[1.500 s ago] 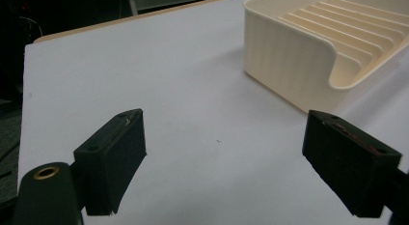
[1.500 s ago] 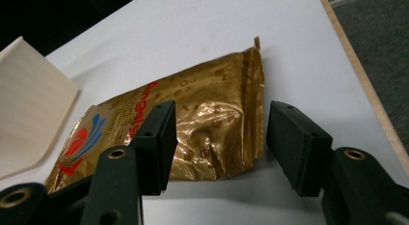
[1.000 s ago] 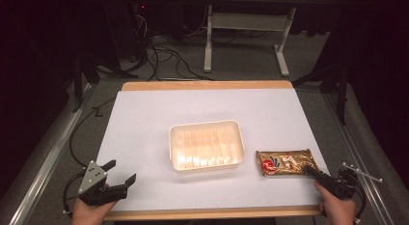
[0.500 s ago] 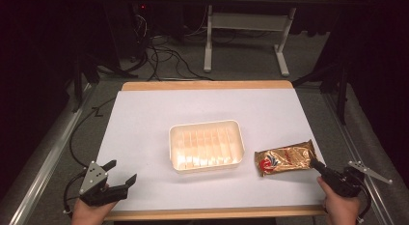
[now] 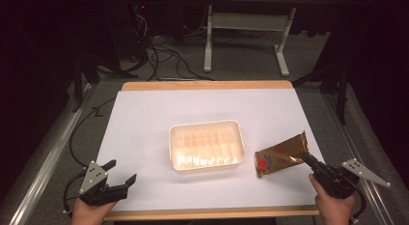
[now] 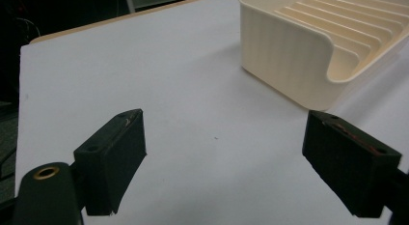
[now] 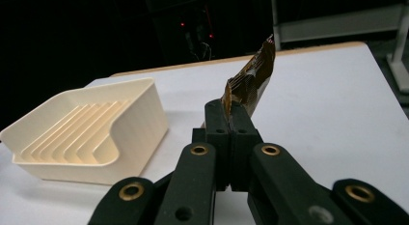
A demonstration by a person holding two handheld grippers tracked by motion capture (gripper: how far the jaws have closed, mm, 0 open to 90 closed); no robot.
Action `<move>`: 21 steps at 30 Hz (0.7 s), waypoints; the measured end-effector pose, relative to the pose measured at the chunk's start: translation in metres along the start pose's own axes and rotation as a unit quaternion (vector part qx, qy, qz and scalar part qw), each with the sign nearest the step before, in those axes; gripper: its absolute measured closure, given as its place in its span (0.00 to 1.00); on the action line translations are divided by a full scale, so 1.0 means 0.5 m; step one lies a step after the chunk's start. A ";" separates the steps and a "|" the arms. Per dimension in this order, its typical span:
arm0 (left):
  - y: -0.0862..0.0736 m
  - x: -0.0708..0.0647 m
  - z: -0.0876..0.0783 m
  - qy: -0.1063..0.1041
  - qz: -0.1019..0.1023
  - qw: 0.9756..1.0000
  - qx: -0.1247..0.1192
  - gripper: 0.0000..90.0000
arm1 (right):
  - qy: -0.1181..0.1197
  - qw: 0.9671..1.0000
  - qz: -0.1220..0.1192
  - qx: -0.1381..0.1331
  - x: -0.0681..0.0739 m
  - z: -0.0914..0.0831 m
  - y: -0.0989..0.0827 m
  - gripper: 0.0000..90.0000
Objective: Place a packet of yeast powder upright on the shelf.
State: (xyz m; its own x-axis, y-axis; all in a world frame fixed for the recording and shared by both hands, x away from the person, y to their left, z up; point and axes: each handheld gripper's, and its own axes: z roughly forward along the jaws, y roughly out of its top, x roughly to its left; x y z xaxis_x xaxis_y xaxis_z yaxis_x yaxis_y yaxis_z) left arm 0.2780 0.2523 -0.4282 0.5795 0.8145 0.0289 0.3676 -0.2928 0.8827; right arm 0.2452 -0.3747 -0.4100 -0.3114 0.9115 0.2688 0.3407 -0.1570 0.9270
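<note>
A cream ribbed tray sits in the middle of the white table. To its right a gold snack packet with a red mark is lifted and tilted, its far end raised. My right gripper is shut on the packet's sealed edge, near the table's front right corner. In the right gripper view the tray lies to the left of the jaws. My left gripper rests open at the front left, nothing between its fingers, and the tray's corner lies ahead to the right.
Beyond the table's wooden far edge the floor holds loose cables and a white desk frame. A metal rail runs along the left side. Bare white surface surrounds the tray.
My right gripper has lifted the packet off the table by its right end and tilted it up; it lay flat a second ago. The left gripper has stayed put.
</note>
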 end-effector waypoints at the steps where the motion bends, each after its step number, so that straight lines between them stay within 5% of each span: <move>1: 0.000 0.000 0.000 0.000 0.000 1.000 0.000 0.18 | 0.000 1.000 -0.004 -0.002 0.006 0.001 0.002 1.00; 8: -0.002 0.002 -0.004 0.004 -0.001 1.000 -0.002 0.18 | -0.005 0.998 -0.057 -0.012 0.048 0.010 0.015 1.00; 21: -0.021 0.013 -0.042 0.029 -0.015 0.999 -0.006 0.18 | 0.021 0.996 -0.079 -0.034 0.081 0.033 0.040 1.00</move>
State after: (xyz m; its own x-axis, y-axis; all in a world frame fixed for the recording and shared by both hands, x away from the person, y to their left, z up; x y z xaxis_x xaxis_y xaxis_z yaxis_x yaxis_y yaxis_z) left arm 0.2625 0.2715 -0.4276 0.5251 0.8505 0.0288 0.3751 -0.2617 0.8893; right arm 0.2542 -0.3347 -0.3849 -0.3936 0.9105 0.1271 0.2233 -0.0394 0.9739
